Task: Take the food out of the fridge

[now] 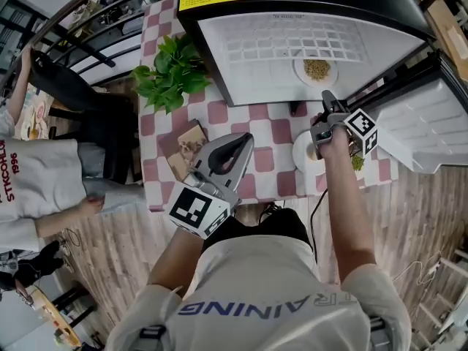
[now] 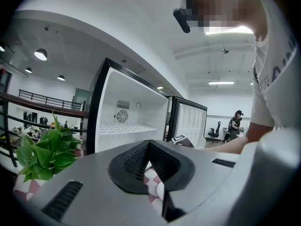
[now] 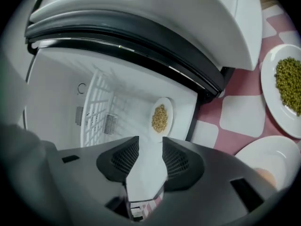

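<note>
Plate of grain (image 1: 316, 69): inside the fridge (image 1: 248, 64), near the front edge on the door side; whether a shelf or the floor carries it, you cannot tell. Not out yet. Plate of green beans (image 3: 288, 84): already on the table (image 1: 219, 112), near its right edge, just beside the open fridge; a second white plate (image 3: 263, 157) lies beside it. Judged partway, one plate left. Your right gripper (image 3: 150, 140) faces the grain plate, jaws apart, nothing between them. Your left gripper (image 2: 148, 144) is over the table's front edge, jaws together, empty. The second plate is cut off, contents unclear; from the head view your right arm covers most of both table plates.
</note>
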Demonstrator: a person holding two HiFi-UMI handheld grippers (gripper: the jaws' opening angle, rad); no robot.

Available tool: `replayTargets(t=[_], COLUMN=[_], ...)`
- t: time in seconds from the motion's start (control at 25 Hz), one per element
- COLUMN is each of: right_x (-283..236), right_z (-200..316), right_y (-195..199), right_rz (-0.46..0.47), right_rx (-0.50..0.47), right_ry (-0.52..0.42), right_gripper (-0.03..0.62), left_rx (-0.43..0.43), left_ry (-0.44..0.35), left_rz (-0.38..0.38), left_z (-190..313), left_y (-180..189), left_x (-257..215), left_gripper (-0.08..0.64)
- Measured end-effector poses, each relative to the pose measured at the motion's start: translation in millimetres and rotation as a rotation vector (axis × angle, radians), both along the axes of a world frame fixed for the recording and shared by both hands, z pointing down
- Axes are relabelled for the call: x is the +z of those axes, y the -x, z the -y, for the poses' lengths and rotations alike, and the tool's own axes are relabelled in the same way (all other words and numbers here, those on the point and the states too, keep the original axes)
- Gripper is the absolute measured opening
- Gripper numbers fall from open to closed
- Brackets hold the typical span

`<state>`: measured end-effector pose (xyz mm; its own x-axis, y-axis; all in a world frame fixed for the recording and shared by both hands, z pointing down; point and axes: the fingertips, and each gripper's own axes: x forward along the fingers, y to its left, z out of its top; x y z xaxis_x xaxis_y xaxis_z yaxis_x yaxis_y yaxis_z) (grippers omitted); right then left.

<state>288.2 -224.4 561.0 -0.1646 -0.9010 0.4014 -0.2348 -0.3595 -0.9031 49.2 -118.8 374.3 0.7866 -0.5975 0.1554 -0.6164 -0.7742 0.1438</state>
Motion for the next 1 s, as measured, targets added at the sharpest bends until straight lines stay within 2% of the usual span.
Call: replayTargets(t=[0.16,0.4,0.84,1.0], right_x=[20,44,61,62], right_z=[18,37,55,59], right_y=[-7,-16,-23,-25], right_rz=[0.063,0.098,0.134,0.157], right_rx=[0.044,0.116,0.170,0.195], right_ry=[0.036,0.079,0.084,0.077], right_gripper=[0.164,0.164,0.163,0.141], left_rx=[-0.011,-0.025,-0.058,-0.063], left_ry=[0.011,0.029,0.039,0.044], left_rz=[0.010,0.030,0.052,0.062], left_z=[4,6,13,15], left_y=[-3,-2,10,12], left_x=[6,13,19,20], left_gripper=[0.005,0.005,0.005,0.005])
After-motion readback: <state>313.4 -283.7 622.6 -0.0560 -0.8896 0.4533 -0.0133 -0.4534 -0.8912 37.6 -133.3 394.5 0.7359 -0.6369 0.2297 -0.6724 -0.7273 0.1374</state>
